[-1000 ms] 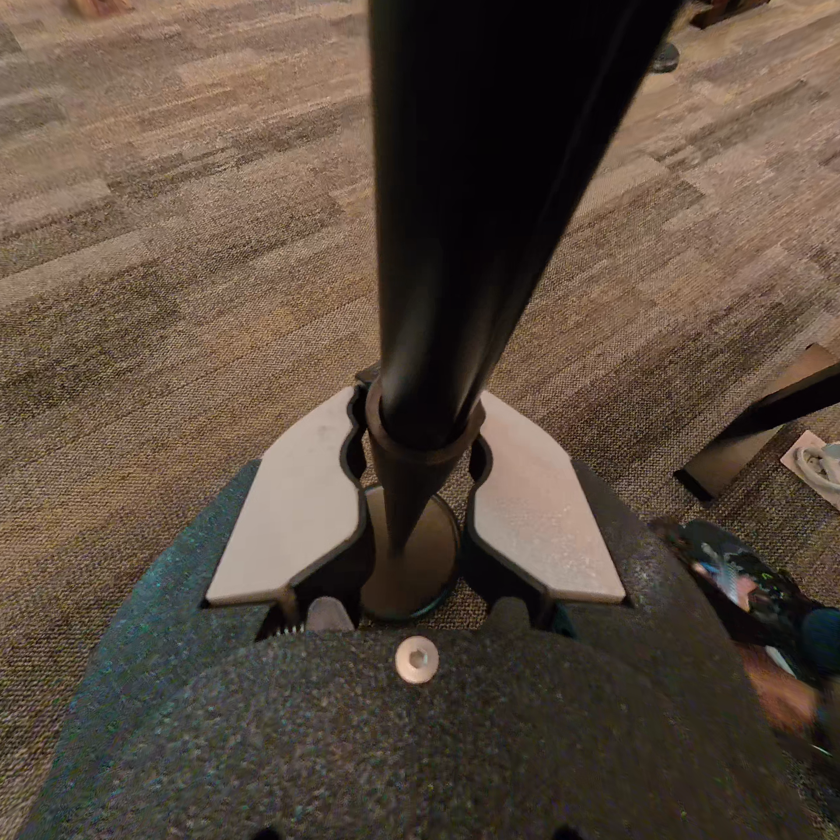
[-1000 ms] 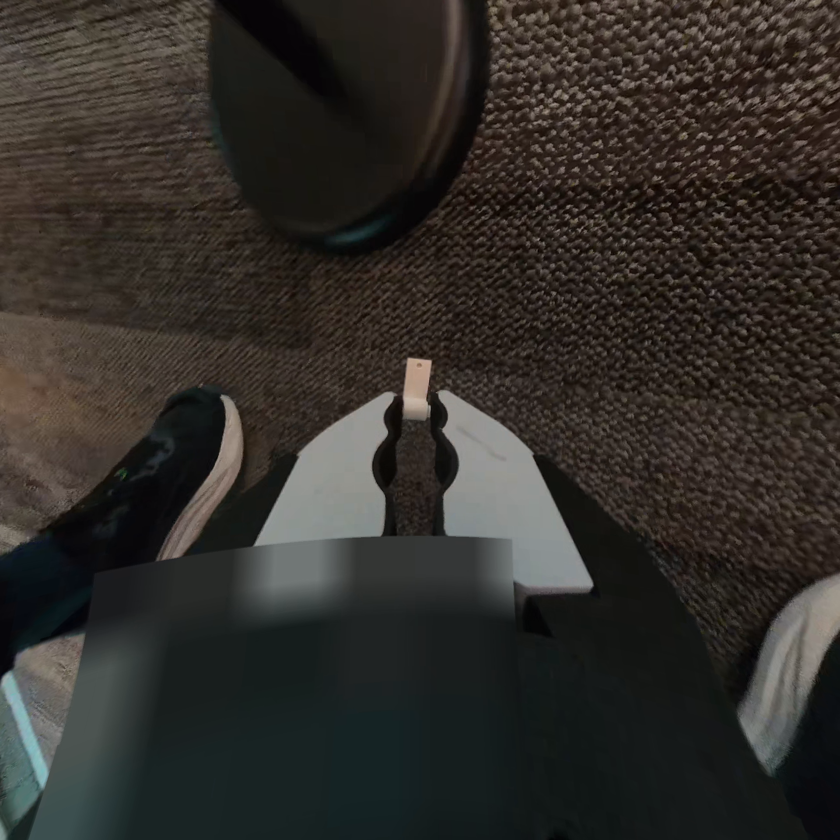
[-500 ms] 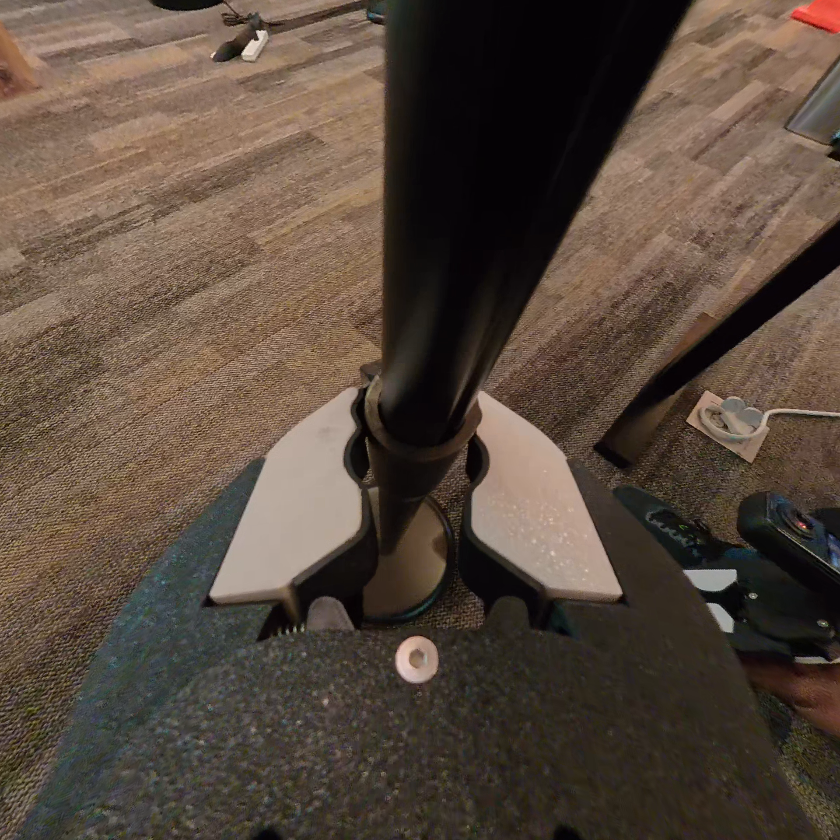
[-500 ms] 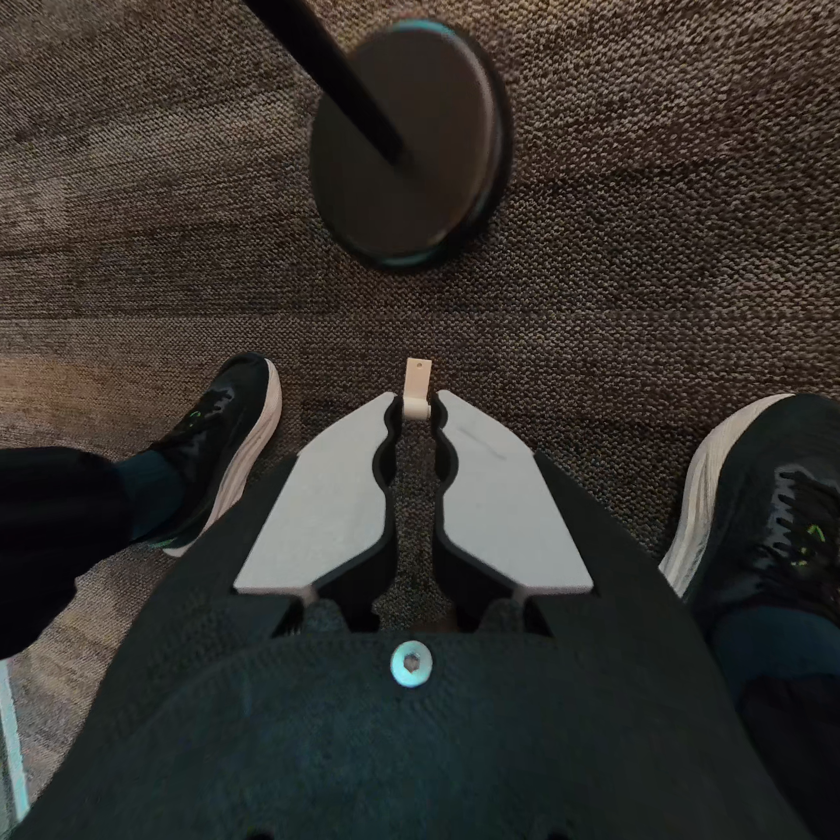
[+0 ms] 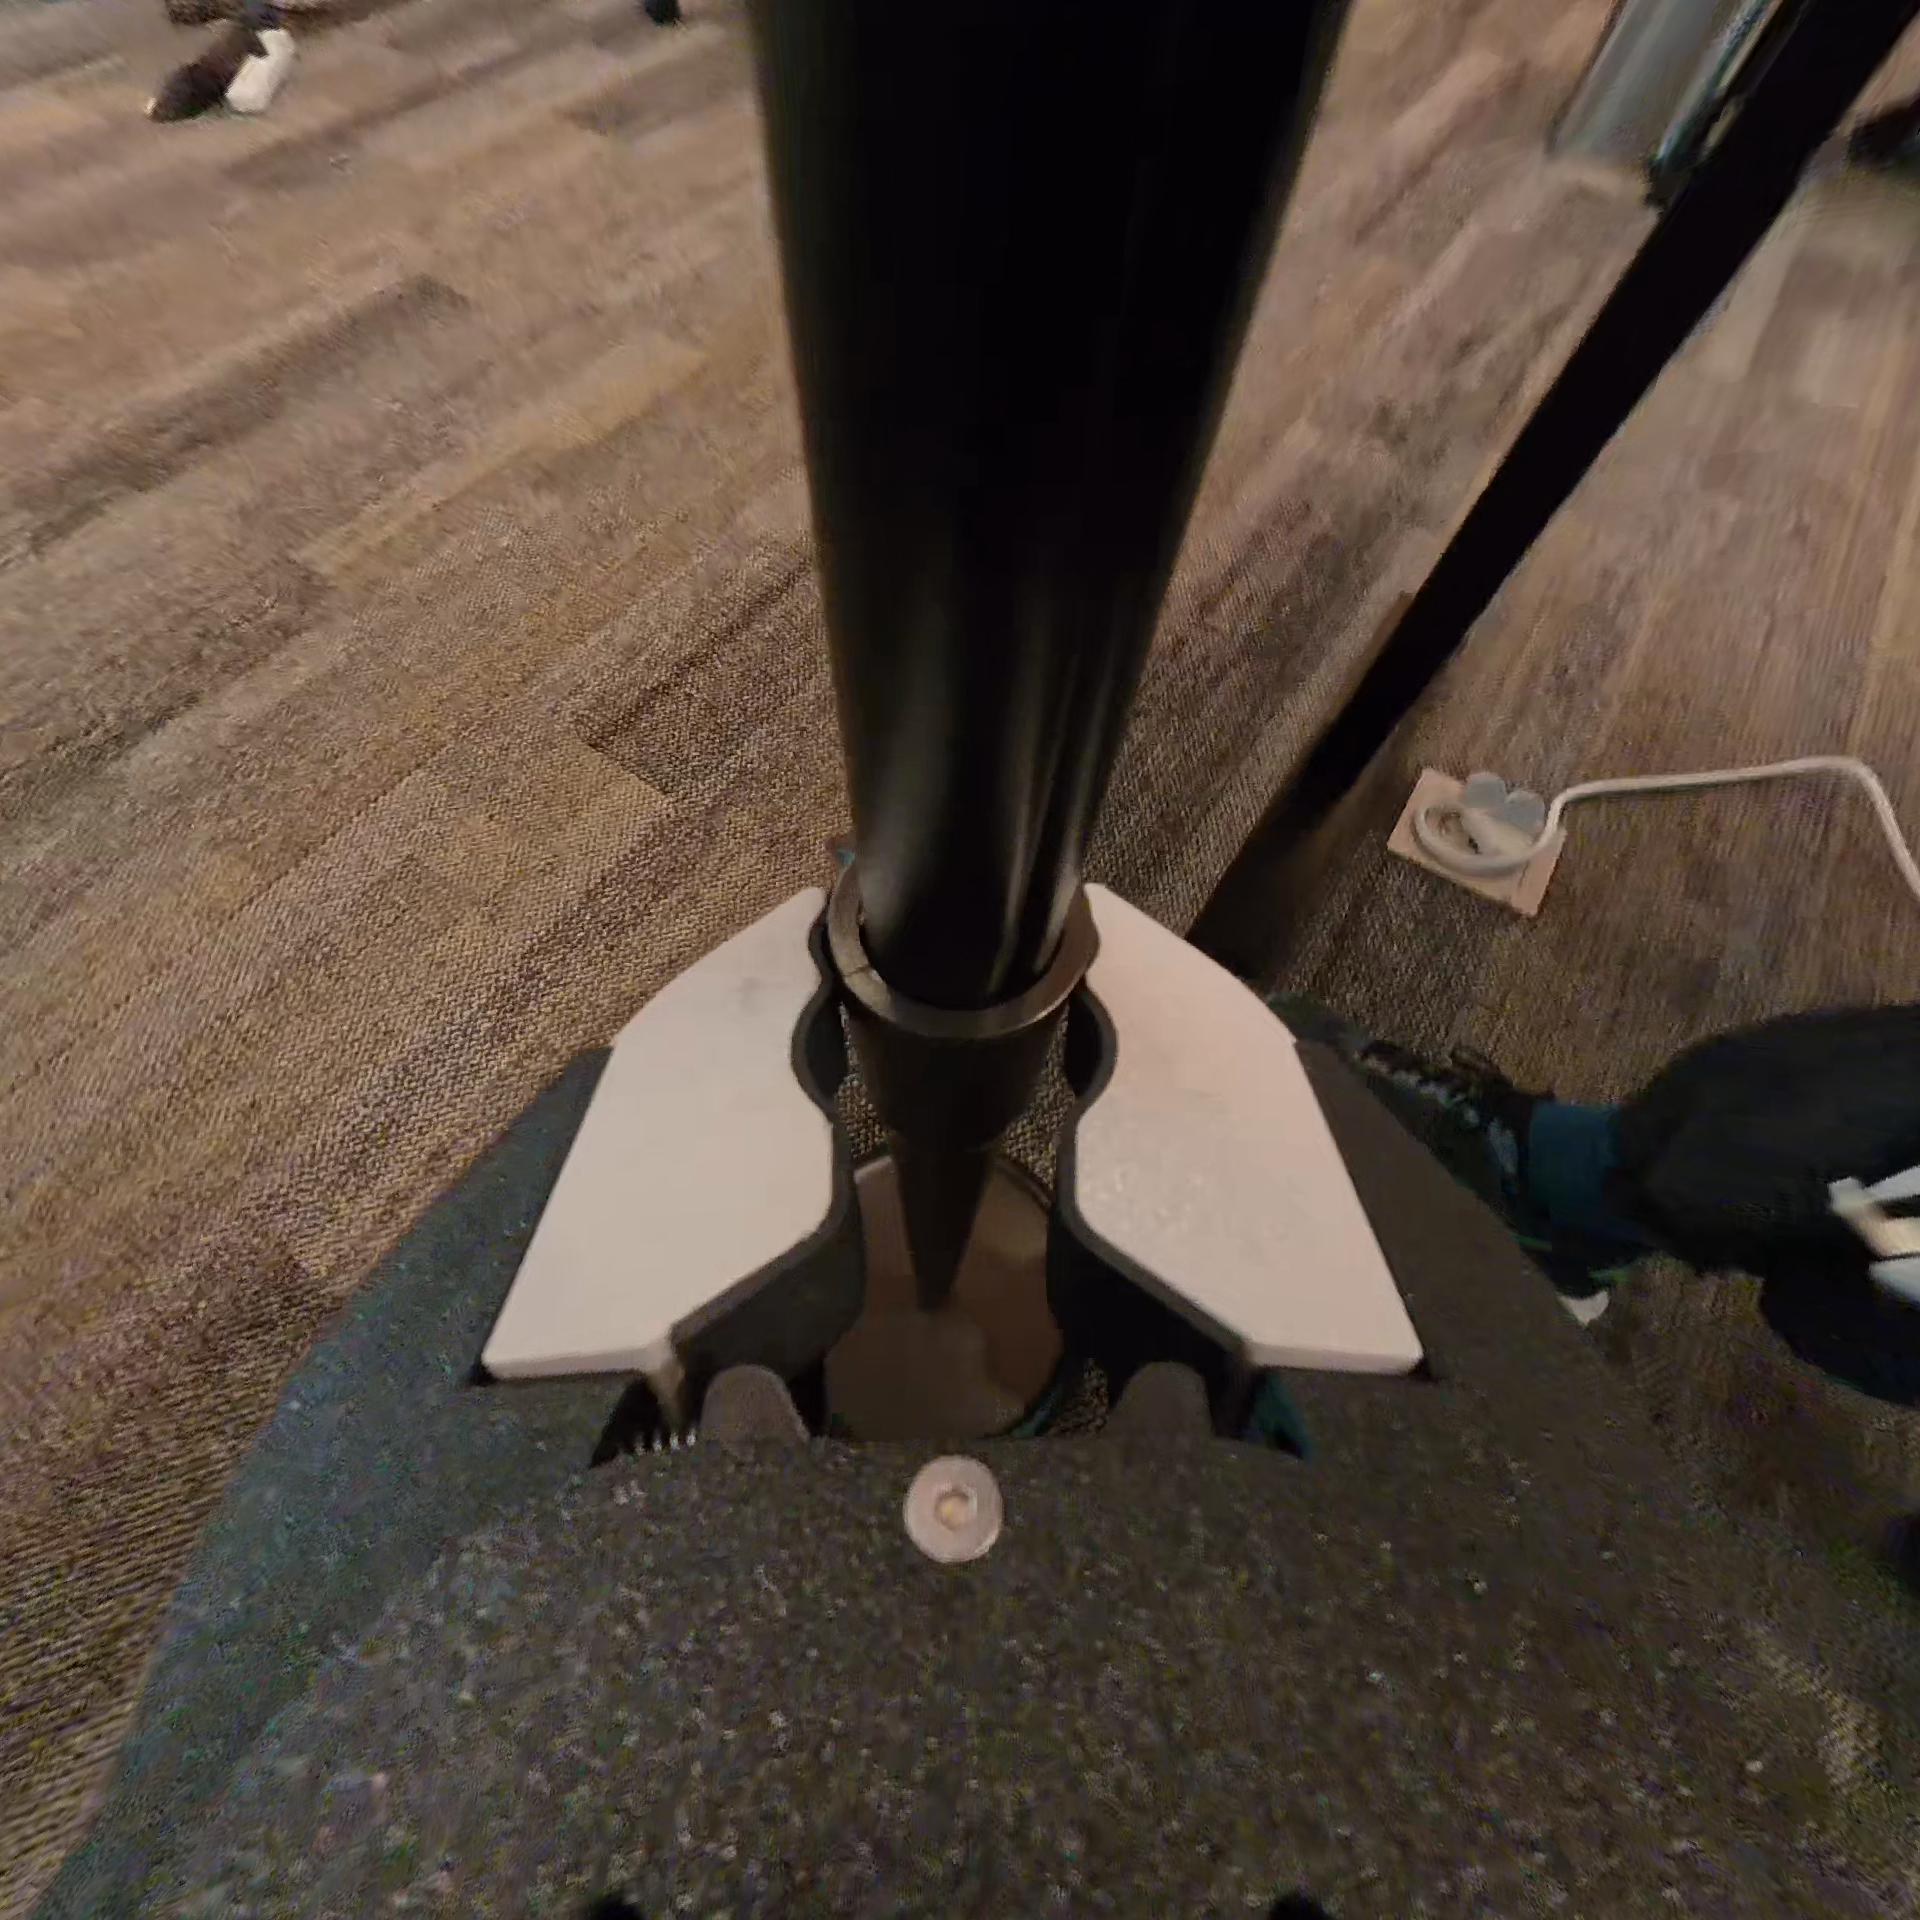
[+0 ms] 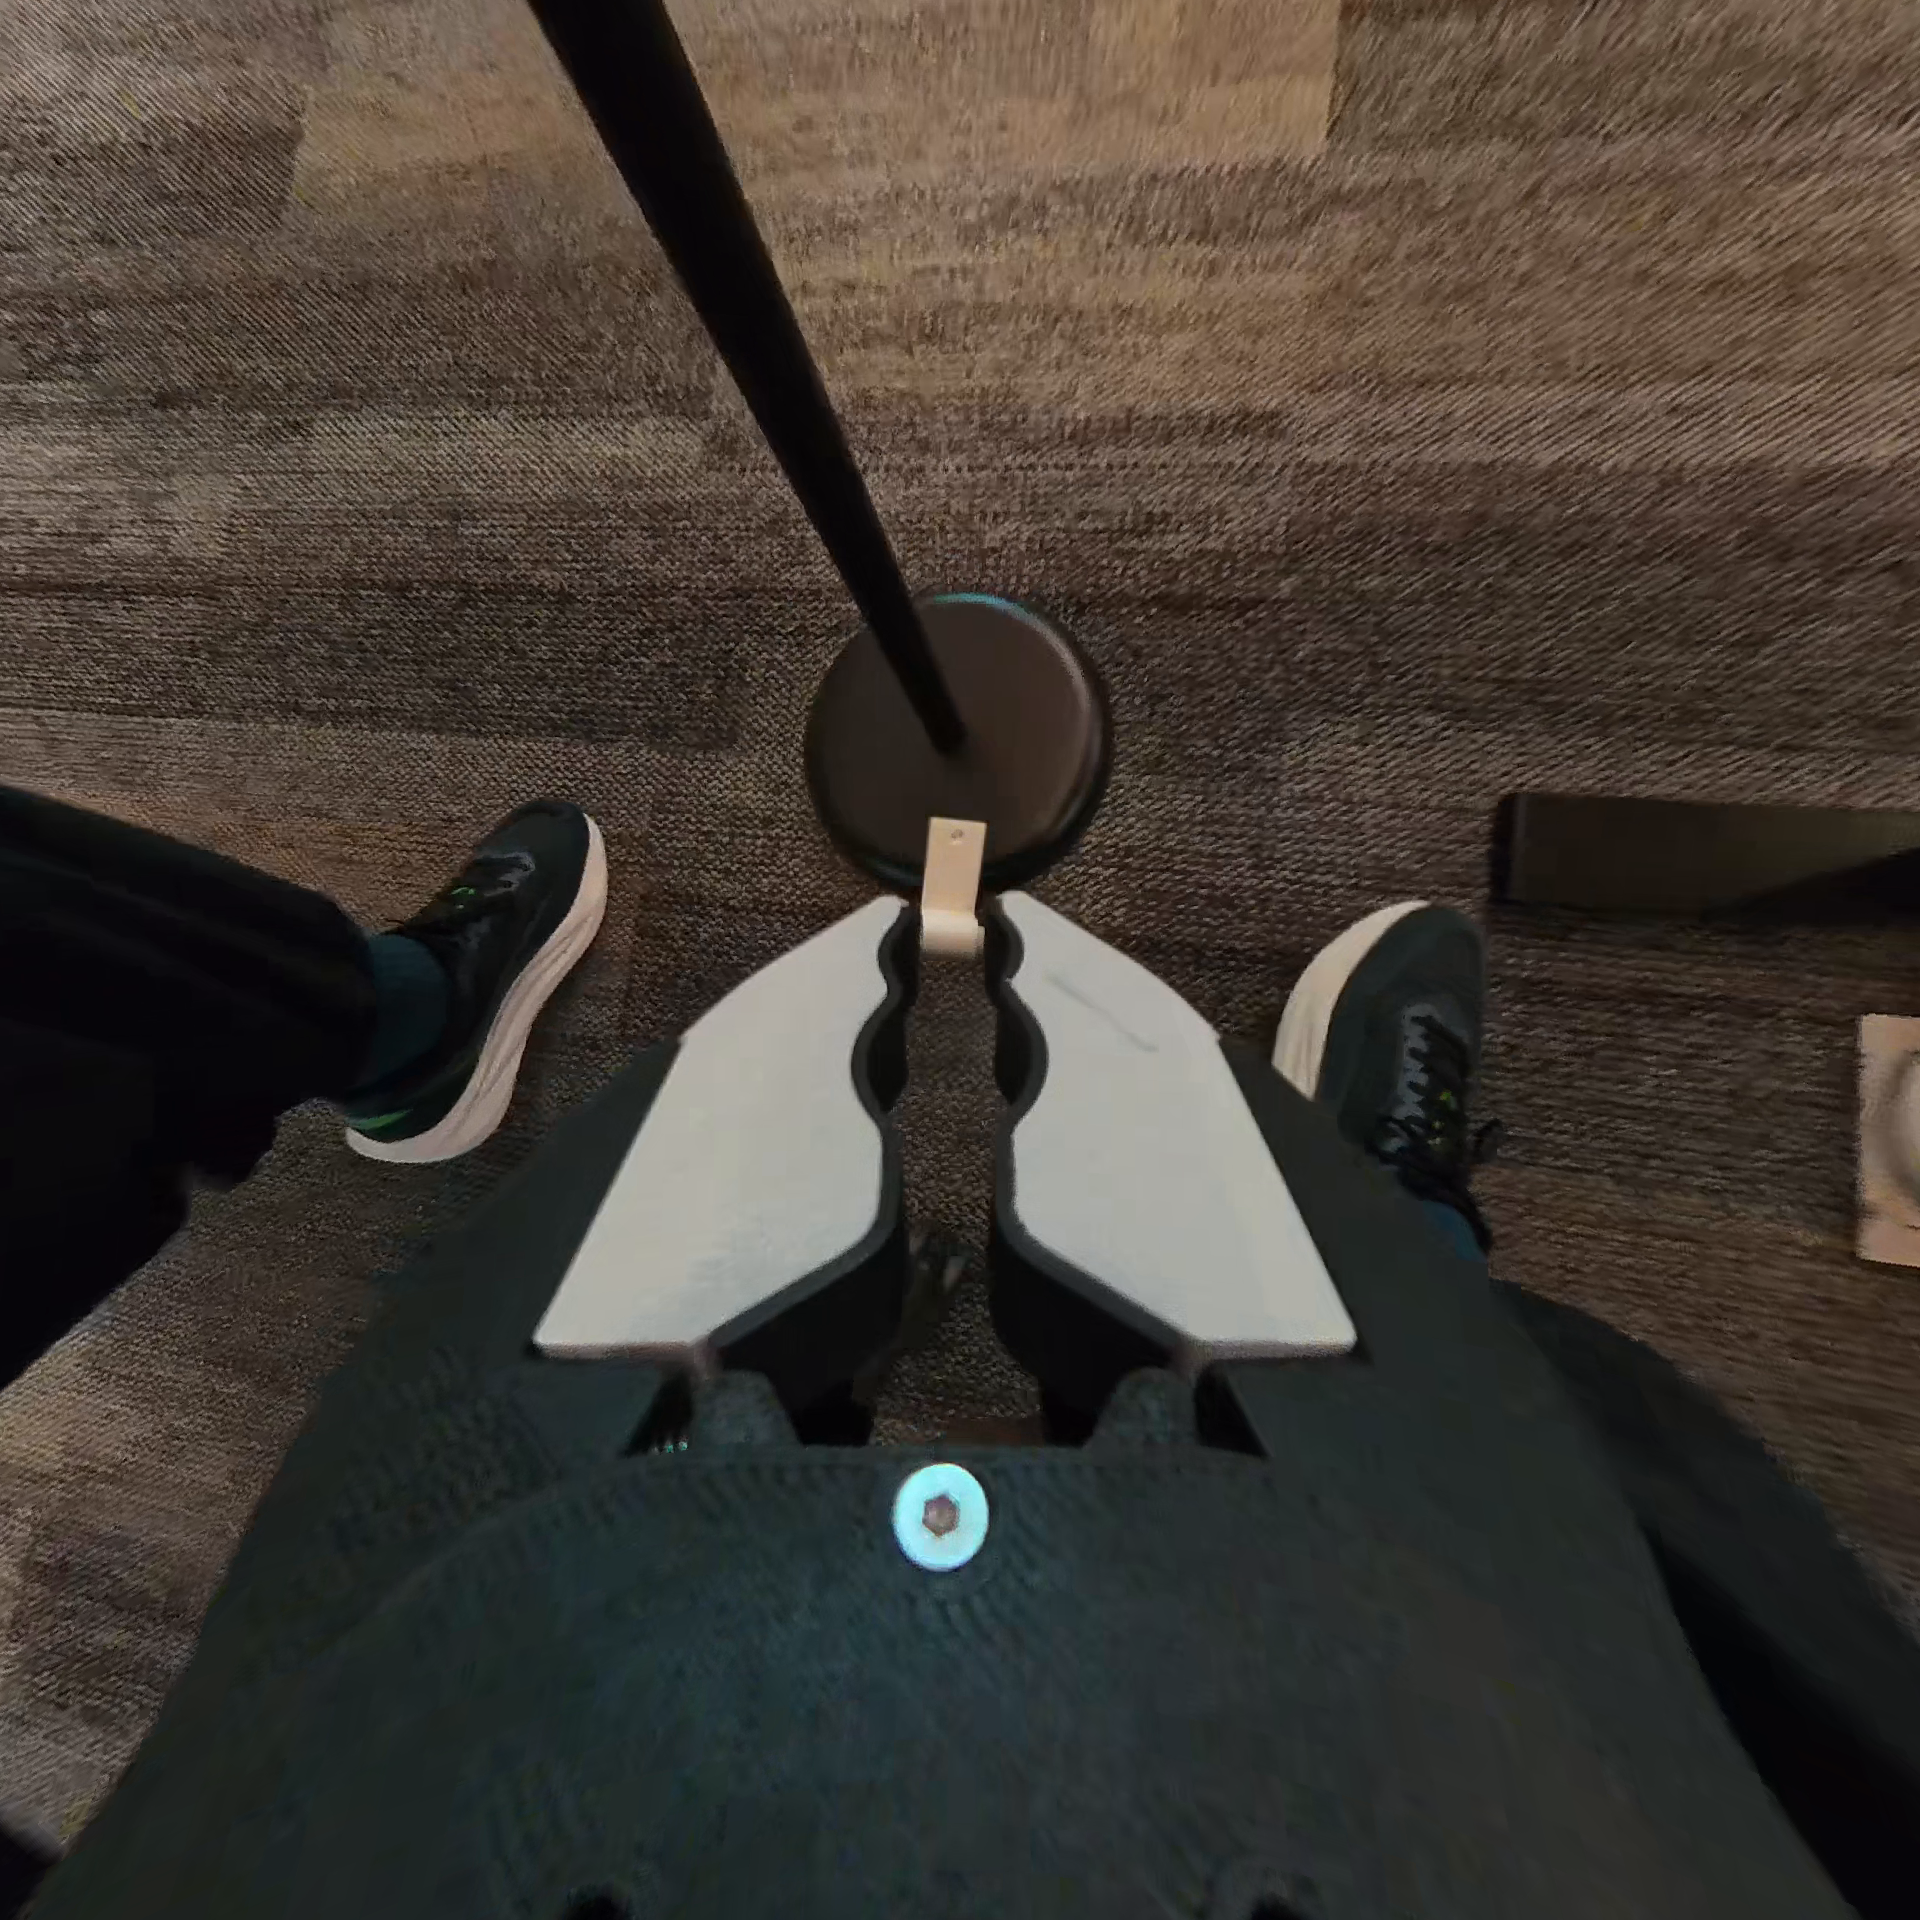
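Carpet (image 6: 1455,416) is lying under your shoes (image 6: 488,966). Your left tool (image 5: 961,925) is pinching the black pole (image 5: 997,520) at its collar, blocking its view ahead. Your right tool (image 6: 951,914) is pinching a small white hook (image 6: 951,883) above the pole's round base (image 6: 997,758).

A: Can any writing, brand, number or sign be read here?

B: None. The carpet floor (image 6: 1455,416), black pole (image 5: 987,520) and shoes (image 6: 488,966) carry no legible marks.
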